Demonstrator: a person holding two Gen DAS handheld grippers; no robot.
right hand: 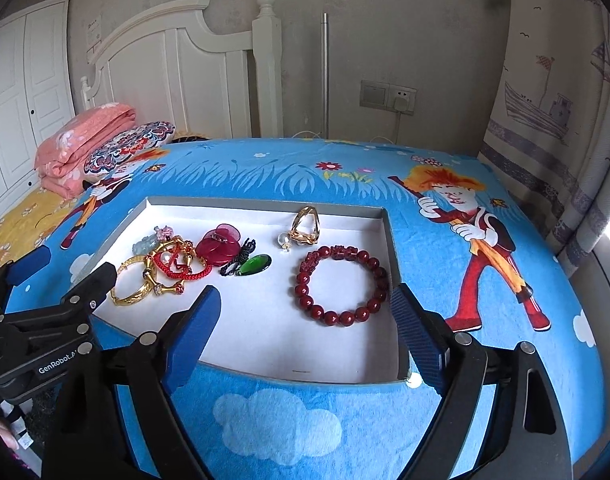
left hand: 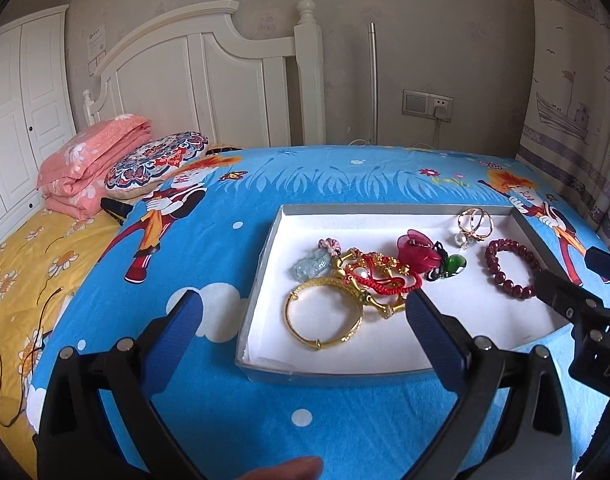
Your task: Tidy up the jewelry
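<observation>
My left tongs (left hand: 301, 312) and right tongs (right hand: 305, 312) hover spread wide and empty before the shallow box (right hand: 389, 248) on the bed, where bracelets and charms lie gathered for sorting, the red bead bracelet (right hand: 341, 286) apart. One tool reads "GenRobot", its ending seemingly cut off.

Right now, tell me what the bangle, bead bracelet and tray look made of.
Bangle: gold-coloured metal, polished; it glints.
Bead bracelet: glossy dark-red beads, stone or resin; unclear which.
Tray: likely cardboard, grey walls, matte white floor.
</observation>
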